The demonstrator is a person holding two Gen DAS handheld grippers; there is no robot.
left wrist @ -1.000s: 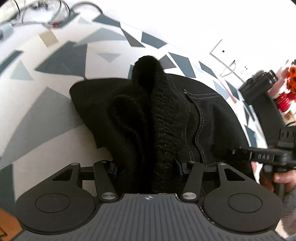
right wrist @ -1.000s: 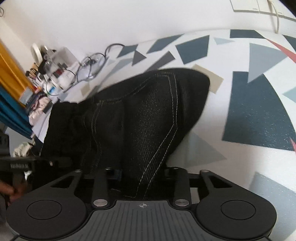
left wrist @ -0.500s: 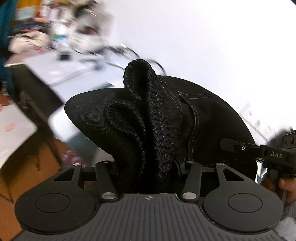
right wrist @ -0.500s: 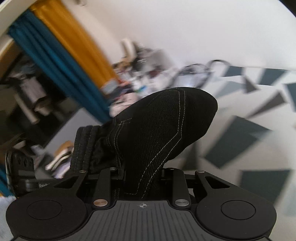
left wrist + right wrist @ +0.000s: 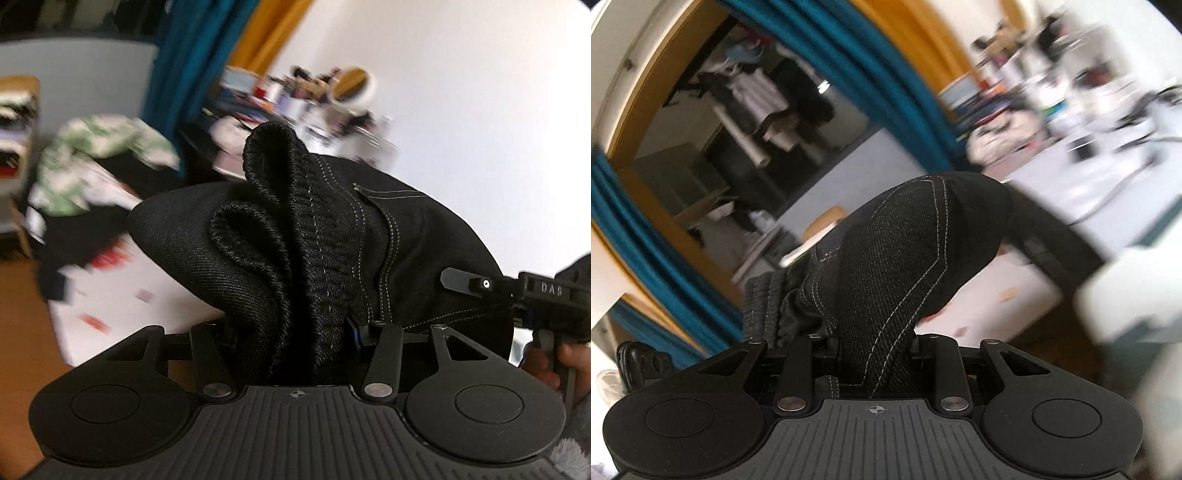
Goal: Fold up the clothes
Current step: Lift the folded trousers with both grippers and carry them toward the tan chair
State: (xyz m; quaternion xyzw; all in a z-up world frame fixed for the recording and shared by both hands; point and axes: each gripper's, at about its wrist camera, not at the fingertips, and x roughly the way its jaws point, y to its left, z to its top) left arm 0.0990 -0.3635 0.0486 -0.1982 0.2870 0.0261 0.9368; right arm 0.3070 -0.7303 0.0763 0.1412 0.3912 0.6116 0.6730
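You've got both grippers clamped on the black denim pants with white stitching (image 5: 369, 236): left gripper (image 5: 291, 332) on bunched elastic waistband, right gripper (image 5: 875, 350) on a seam fold. Garment's airborne, spanning between the 2.

Matte black ribbed hand-held gripper (image 5: 291, 328) with silver screws and round discs.

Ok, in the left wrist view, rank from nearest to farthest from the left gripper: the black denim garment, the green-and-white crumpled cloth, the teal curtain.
1. Black denim garment, clamped in the left gripper.
2. Green-and-white crumpled cloth, left.
3. Teal curtain, upper left, behind.
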